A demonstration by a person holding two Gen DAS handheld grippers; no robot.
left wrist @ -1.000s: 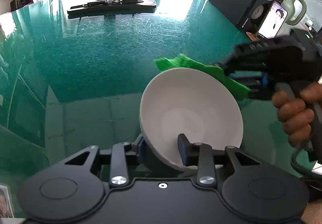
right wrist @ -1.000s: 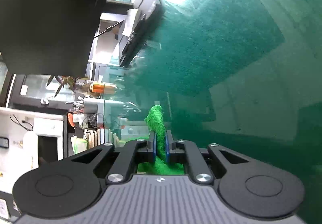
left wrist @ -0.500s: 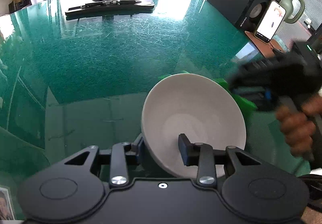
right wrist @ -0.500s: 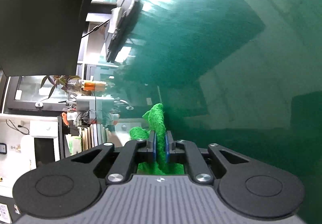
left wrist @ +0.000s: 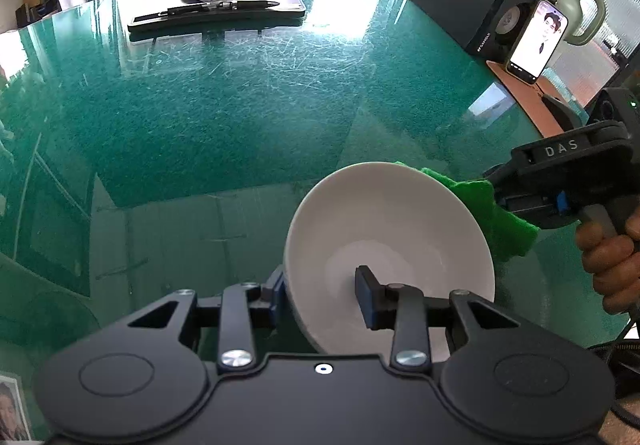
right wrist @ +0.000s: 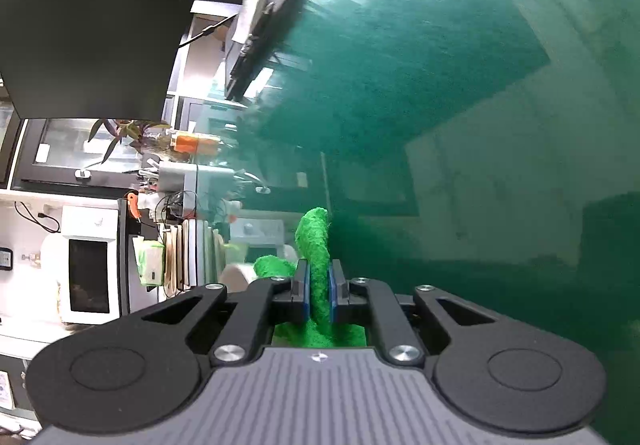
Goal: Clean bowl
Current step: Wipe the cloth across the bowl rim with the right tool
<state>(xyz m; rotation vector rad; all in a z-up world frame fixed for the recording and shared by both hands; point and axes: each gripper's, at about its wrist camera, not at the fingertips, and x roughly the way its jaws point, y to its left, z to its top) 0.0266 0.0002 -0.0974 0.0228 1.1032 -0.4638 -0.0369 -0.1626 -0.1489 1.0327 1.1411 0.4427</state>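
1. Left wrist view: left gripper (left wrist: 322, 291) clamps the white bowl (left wrist: 390, 241) by its wall at the 6 o'clock rim, one pad inside, one outside; bowl sits tilted above the green table (left wrist: 224, 117), mouth facing up and away.
2. Right gripper (right wrist: 319, 295) is clenched on the green cloth (right wrist: 316, 245), which stands up between the pads in the right wrist view; seen from the left wrist, the cloth lies against the bowl's outer rim at about 2–3 o'clock, behind the wall, not inside it.
3. Risk, judged: the grip is a single pinch on a smooth, curved wall; a sideways push from the cloth could pivot or slip the bowl out of the pads; cause would be wiping force applied far from the pinch point.
4. Risk, judged: cloth may only brush the outside and miss the inner surface if it is not lifted over the rim.
5. Against the earlier frames: cloth has shifted from the 12–1 o'clock side of the rim round to the 2–3 o'clock side; the right gripper appears lower and nearer; bowl and left grip are essentially unchanged.
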